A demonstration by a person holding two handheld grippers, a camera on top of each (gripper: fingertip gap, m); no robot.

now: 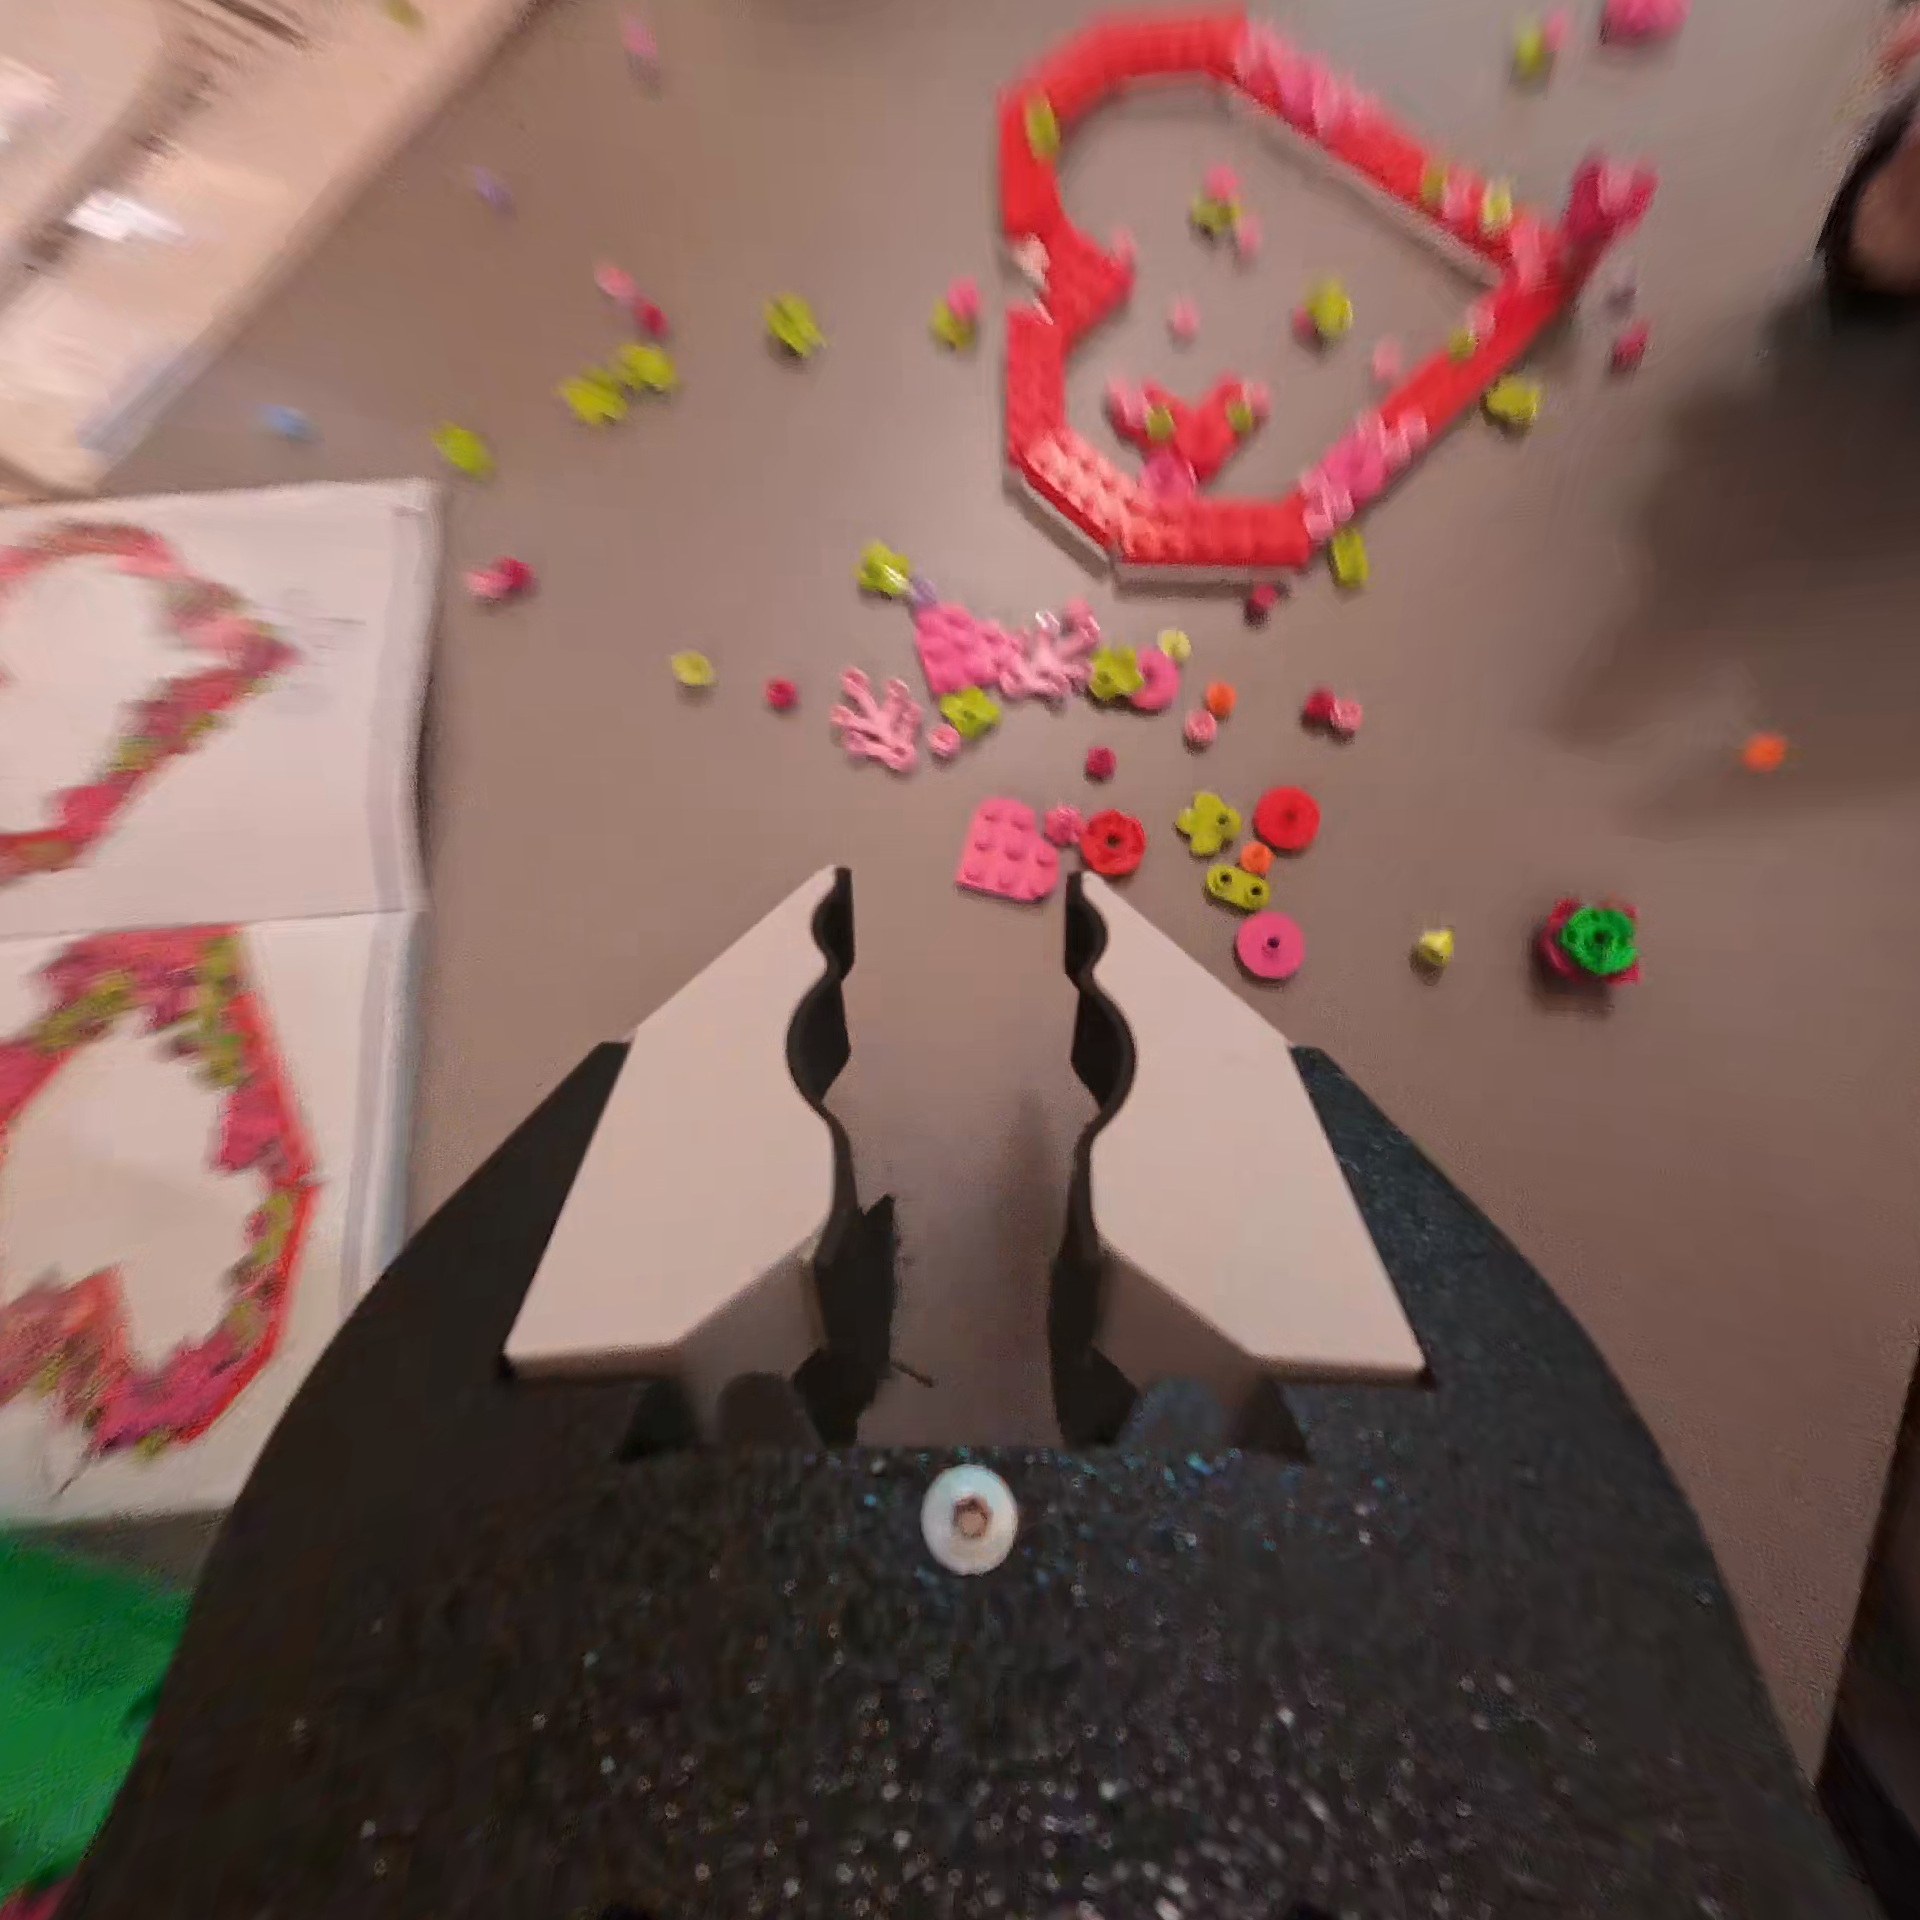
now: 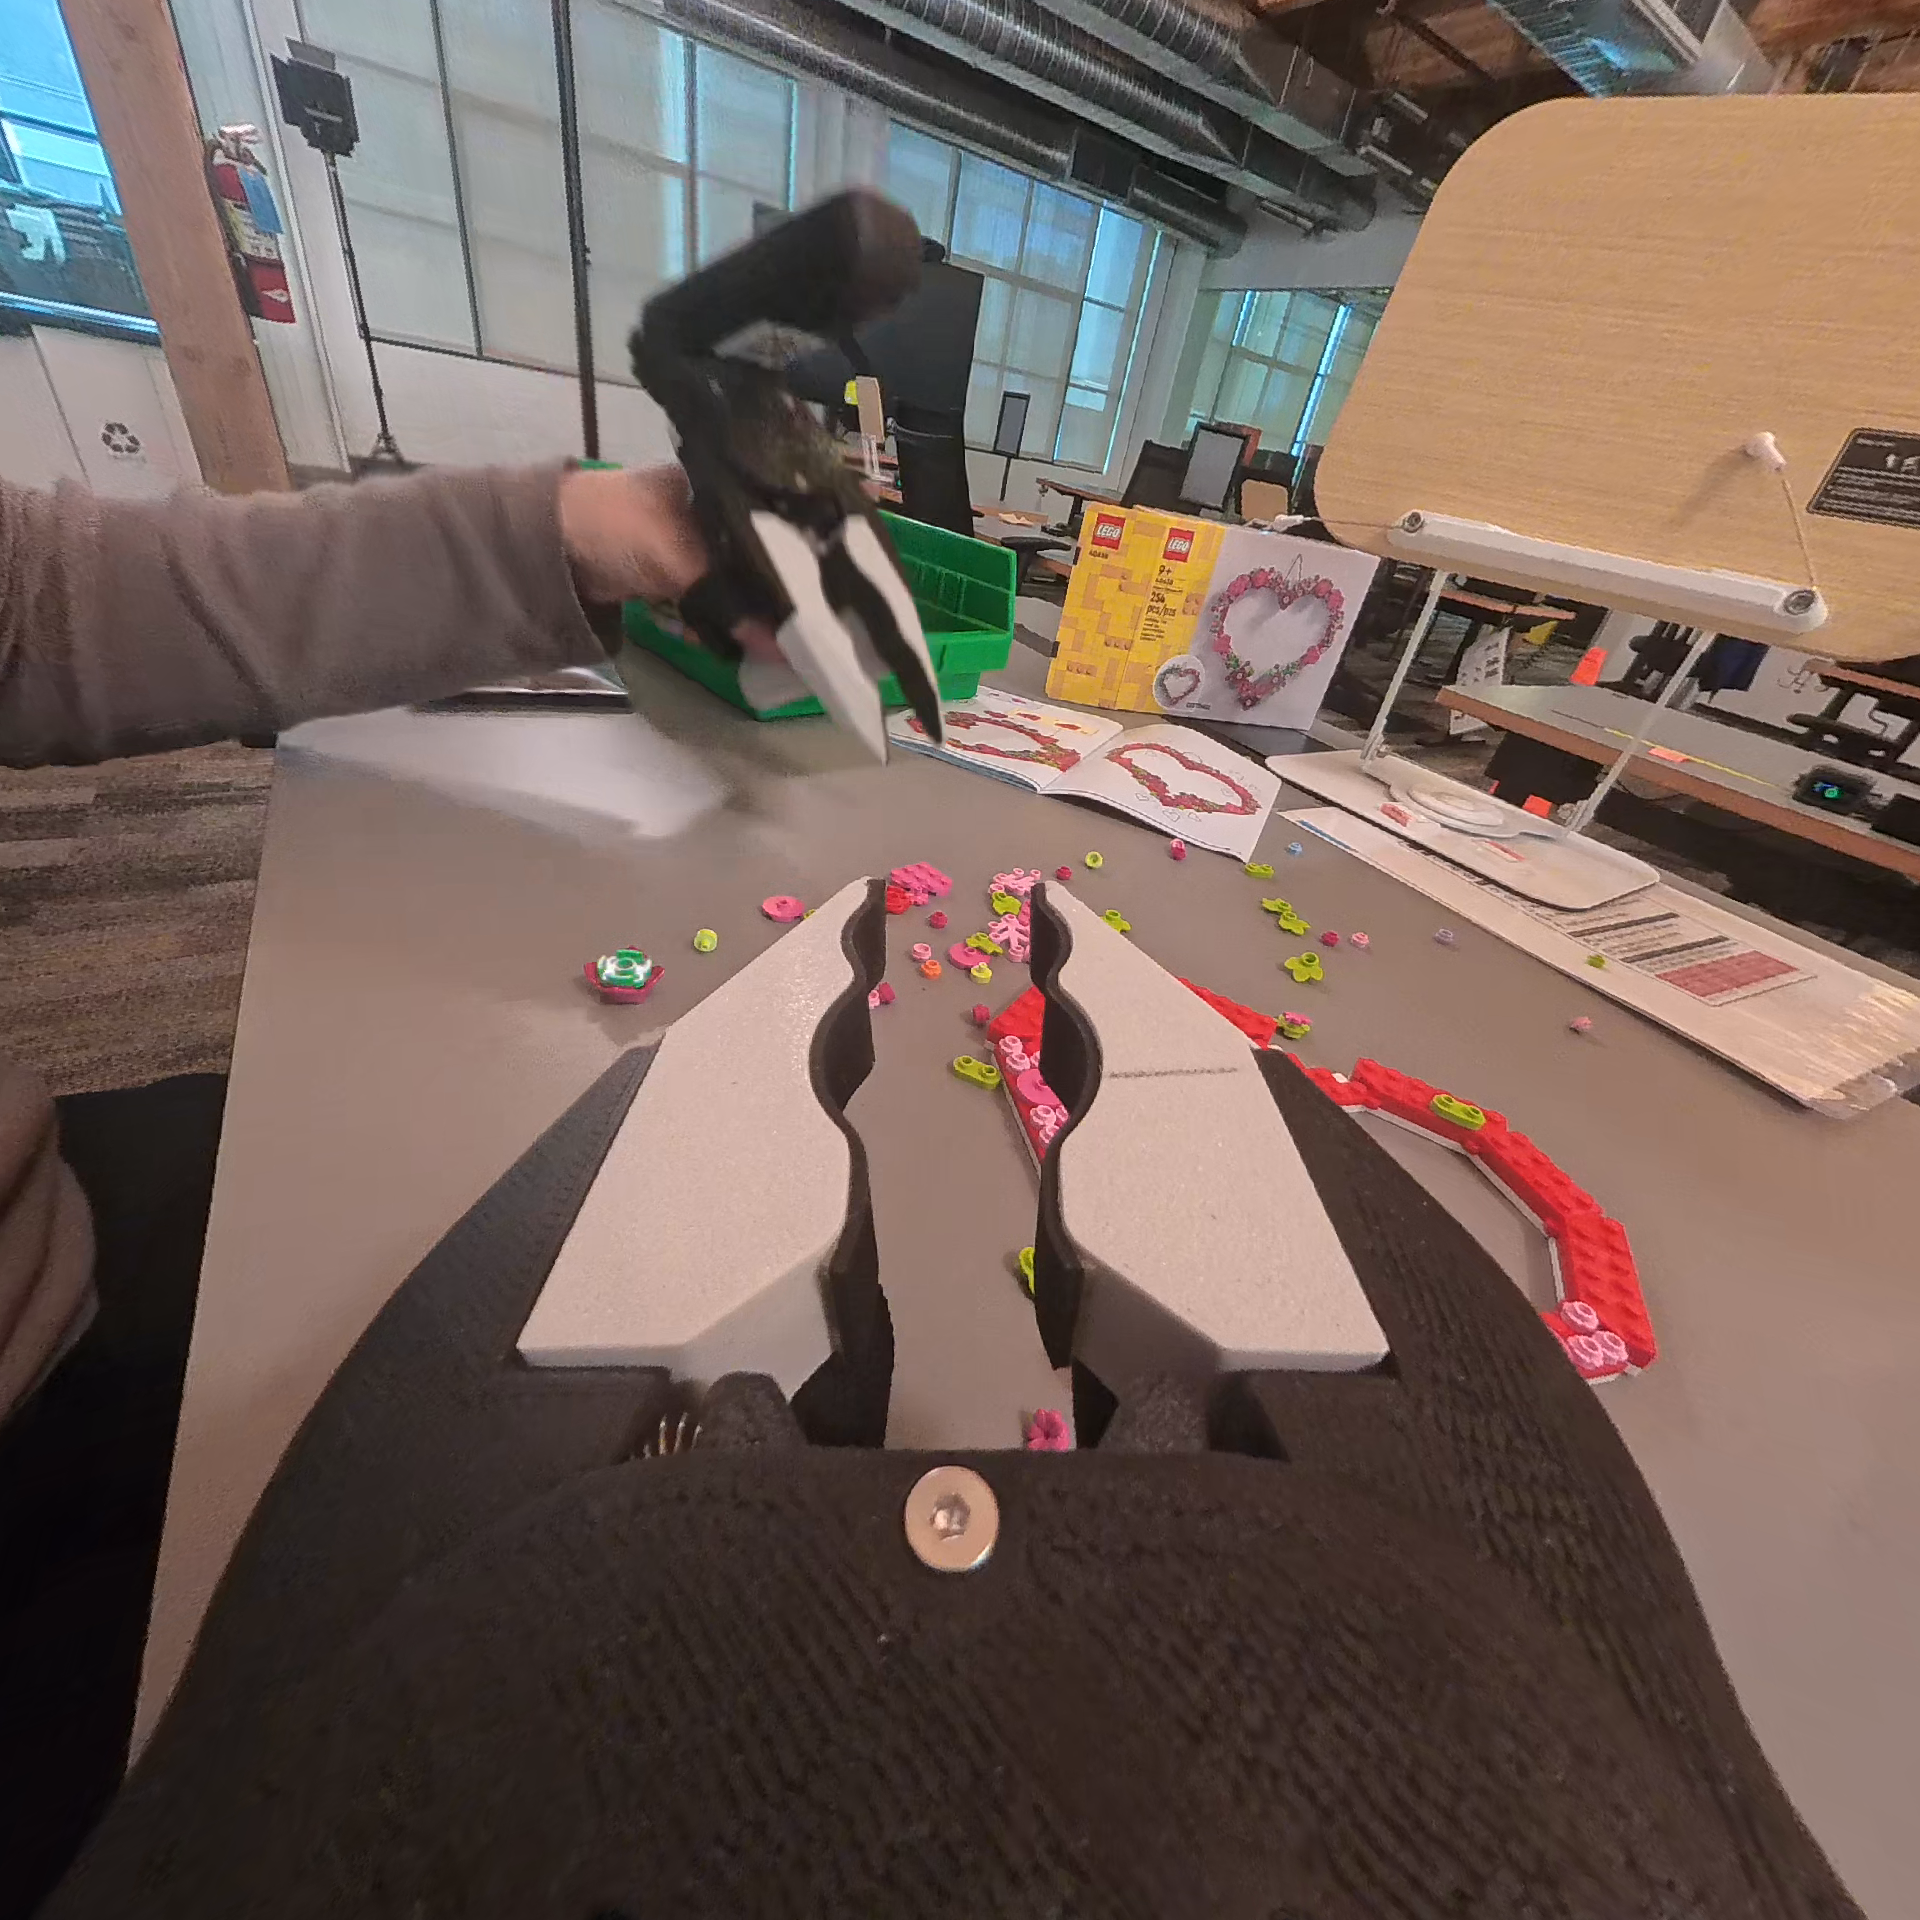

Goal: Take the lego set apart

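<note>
Both tools empty, jaws parted: left tool hangs above scattered pieces, right tool low over the table. The red heart frame lies flat beyond; stiff, light plastic, likely best pinched across an edge.

Two grippers, left gripper and right gripper, neither holding anything. One red heart-shaped frame on the table. One open instruction booklet, one yellow set box, one green bin. Two red round pieces, one pink square plate, two pale pink coral-like pieces. Loose lime and pink bits scattered (too many and too blurred to count).
</note>
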